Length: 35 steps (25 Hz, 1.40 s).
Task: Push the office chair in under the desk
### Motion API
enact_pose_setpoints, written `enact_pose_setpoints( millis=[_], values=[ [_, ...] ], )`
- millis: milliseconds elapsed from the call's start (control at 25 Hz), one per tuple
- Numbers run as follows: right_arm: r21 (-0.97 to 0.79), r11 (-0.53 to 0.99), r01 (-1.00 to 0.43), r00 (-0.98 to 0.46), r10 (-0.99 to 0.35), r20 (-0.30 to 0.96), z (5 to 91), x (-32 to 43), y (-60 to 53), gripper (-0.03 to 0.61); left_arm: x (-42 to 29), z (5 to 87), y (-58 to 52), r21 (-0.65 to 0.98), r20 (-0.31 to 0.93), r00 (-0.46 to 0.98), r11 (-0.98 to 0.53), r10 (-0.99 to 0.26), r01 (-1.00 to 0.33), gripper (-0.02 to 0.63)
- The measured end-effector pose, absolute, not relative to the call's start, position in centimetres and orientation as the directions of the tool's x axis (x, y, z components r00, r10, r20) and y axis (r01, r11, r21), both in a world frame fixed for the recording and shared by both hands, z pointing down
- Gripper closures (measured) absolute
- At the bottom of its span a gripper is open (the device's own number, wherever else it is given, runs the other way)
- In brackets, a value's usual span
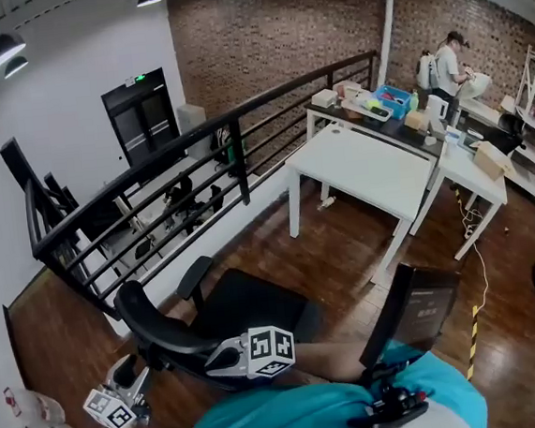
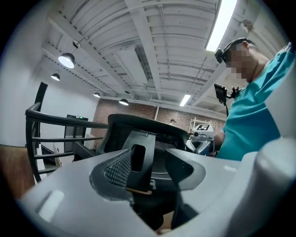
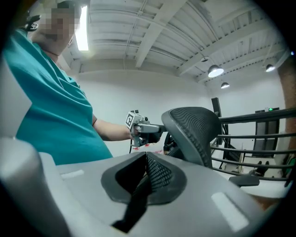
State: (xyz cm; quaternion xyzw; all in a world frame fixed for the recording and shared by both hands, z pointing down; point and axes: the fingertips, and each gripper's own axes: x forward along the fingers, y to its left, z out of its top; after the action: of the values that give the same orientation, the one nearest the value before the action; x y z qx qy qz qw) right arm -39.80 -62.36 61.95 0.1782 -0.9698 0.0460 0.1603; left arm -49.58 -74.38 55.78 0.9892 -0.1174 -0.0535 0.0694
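A black mesh office chair [image 1: 166,329] stands on the wood floor, its seat [image 1: 248,304] facing the white desk [image 1: 366,166] a good way off at the upper right. My left gripper [image 1: 138,381] is behind the backrest at the lower left. Its jaws [image 2: 148,169] stand open, and the backrest's black spine [image 2: 137,155] shows in the gap just ahead. My right gripper [image 1: 216,359] is at the backrest's other side, shut with nothing in it [image 3: 145,159]. In the right gripper view the mesh backrest [image 3: 194,129] rises just ahead, with the left gripper [image 3: 145,132] beside its rear edge.
A black railing [image 1: 195,140] runs along the left, close to the chair, with a lower level beyond it. A second, cluttered desk [image 1: 379,103] adjoins the white one. A person [image 1: 446,64] stands far back right. A cable [image 1: 479,263] trails across the floor.
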Motion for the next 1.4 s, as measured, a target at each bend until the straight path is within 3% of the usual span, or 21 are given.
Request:
enact_pose_setpoints(
  millis=[120,240,320,360,480,600,760,880,1400],
  values=[
    [-0.030,0.925,-0.379,-0.887,-0.354,0.296,63.7,-34.5,-61.3,0.574,-44.5,58.3,-75.2,0.100,-0.028,0.978,-0.974,-0.206,-0.202,0.351],
    [-0.051,0.906,-0.419,-0.889,-0.398,0.227,63.6,-30.0,-62.9,0.574,-40.1,59.5,-75.9,0.071,0.013,0.989,-0.987,-0.146,-0.147,0.396],
    [-0.063,0.898,-0.436,-0.887,-0.418,0.195,62.8,-28.3,-62.9,0.574,-39.4,58.8,-75.6,0.062,0.027,0.991,-0.990,-0.128,-0.129,0.386],
    [-0.069,0.893,-0.444,-0.886,-0.426,0.186,62.6,-27.6,-62.7,0.574,-39.5,58.2,-75.5,0.058,0.027,0.991,-0.989,-0.132,-0.133,0.295],
    [-0.094,0.877,-0.470,-0.876,-0.452,0.167,62.4,-26.1,-62.5,0.574,-39.6,57.3,-76.0,0.019,0.048,0.988,-0.989,-0.145,-0.146,0.281],
    [-0.106,0.867,-0.487,-0.868,-0.469,0.162,62.3,-25.3,-62.4,0.574,-37.7,58.9,-76.5,-0.026,0.146,0.983,-0.994,-0.110,-0.108,0.258],
    [-0.111,0.861,-0.497,-0.863,-0.477,0.163,62.9,-25.5,-62.3,0.574,-35.0,60.9,-76.3,-0.102,0.233,0.969,-0.993,-0.083,-0.060,0.256],
    [-0.110,0.855,-0.507,-0.857,-0.486,0.169,63.1,-25.3,-62.2,0.572,-33.9,61.3,-76.7,-0.130,0.241,0.966,-0.989,-0.096,-0.066,0.290],
    [-0.140,0.822,-0.553,-0.830,-0.529,0.176,64.3,-22.7,-63.0,0.572,-31.4,61.2,-77.3,-0.100,0.277,0.961,-0.994,0.021,0.051,0.284]
  ],
)
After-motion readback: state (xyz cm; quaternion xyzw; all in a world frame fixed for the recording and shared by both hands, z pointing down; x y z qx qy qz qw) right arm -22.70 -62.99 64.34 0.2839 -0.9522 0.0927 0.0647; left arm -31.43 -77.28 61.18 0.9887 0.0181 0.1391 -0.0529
